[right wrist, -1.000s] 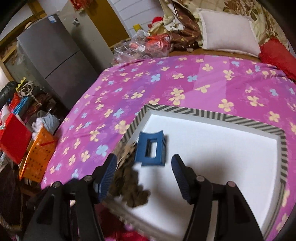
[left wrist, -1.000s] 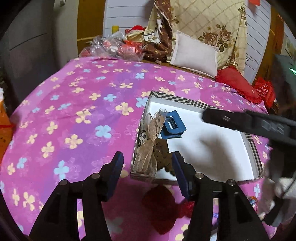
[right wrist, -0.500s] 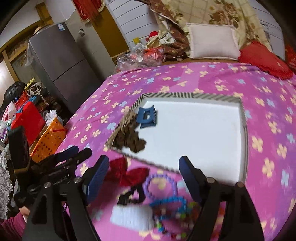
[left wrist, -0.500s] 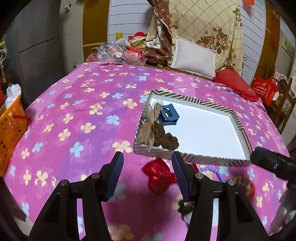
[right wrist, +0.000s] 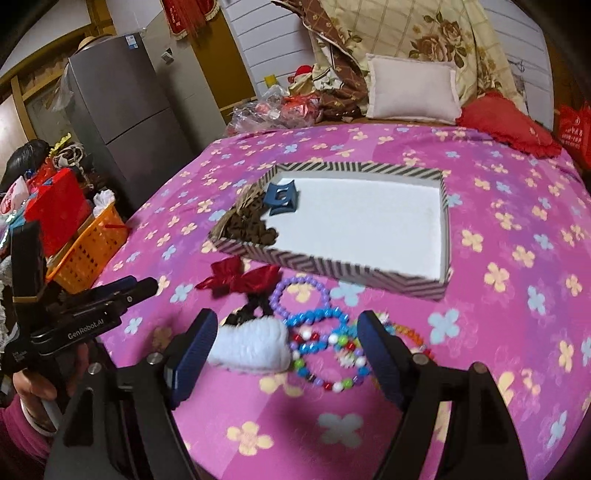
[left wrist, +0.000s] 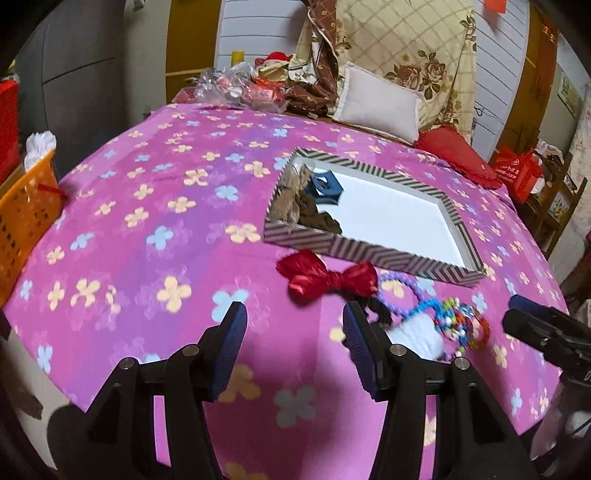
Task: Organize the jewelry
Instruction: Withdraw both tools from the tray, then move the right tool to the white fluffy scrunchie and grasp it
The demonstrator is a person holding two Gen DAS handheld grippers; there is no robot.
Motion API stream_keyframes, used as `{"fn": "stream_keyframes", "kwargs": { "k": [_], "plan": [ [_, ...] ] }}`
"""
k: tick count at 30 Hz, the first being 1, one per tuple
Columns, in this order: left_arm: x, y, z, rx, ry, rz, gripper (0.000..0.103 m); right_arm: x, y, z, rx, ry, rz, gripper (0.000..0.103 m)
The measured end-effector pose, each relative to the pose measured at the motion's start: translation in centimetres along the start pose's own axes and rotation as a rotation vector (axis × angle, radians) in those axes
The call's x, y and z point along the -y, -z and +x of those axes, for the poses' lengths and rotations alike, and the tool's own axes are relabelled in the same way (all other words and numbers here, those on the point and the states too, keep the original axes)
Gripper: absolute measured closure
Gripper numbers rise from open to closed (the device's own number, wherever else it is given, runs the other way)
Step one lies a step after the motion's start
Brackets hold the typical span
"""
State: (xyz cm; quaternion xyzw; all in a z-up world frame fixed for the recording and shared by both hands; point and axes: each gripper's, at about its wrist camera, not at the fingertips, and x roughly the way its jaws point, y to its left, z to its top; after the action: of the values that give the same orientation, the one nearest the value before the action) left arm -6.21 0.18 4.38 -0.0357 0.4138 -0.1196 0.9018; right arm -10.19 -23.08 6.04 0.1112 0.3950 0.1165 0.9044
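Right wrist view: our 2 grippers, right (right wrist: 286,352) and left (left wrist: 293,345), gape empty; tangled bead bracelets (right wrist: 325,347) may snag together.

- Left tool (left wrist: 293,332): jaws apart, empty, above the floral bed cover (left wrist: 147,221).
- Striped tray (left wrist: 369,254): blue hair claw (left wrist: 325,186), brown scrunchie (left wrist: 317,218) inside.
- Red bow (left wrist: 325,278), purple bead bracelet (left wrist: 400,284), multicoloured beads (left wrist: 461,325): beside the tray's near wall.

Grey fridge (right wrist: 122,107) left; white panelled wall (left wrist: 258,33); floral quilt (left wrist: 406,48).
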Motion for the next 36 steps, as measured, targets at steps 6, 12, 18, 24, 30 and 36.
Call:
{"fn": "stream_keyframes", "kwargs": {
  "k": [6,12,18,24,30,36],
  "plan": [
    [0.3,0.6,0.2,-0.018,-0.002,-0.002,0.046,-1.2,1.5,0.7,-0.039,-0.011,-0.03,0.022],
    [0.5,0.8,0.2,-0.011,-0.005,0.002,0.046,-2.0,2.0,1.2,-0.058,-0.017,-0.049,0.022],
    [0.5,0.7,0.1,-0.01,-0.009,-0.003,0.045,-2.5,2.0,1.3,-0.066,-0.018,-0.061,0.022],
    [0.5,0.6,0.0,-0.012,-0.011,-0.004,0.045,-2.8,2.2,1.7,-0.077,-0.018,-0.075,0.022],
    [0.5,0.6,0.1,-0.014,-0.011,-0.004,0.045,-3.2,2.4,1.8,-0.084,-0.021,-0.094,0.022],
    [0.5,0.5,0.1,-0.015,-0.011,-0.005,0.045,-3.3,2.5,2.2,-0.098,-0.025,-0.095,0.022]
  ]
}}
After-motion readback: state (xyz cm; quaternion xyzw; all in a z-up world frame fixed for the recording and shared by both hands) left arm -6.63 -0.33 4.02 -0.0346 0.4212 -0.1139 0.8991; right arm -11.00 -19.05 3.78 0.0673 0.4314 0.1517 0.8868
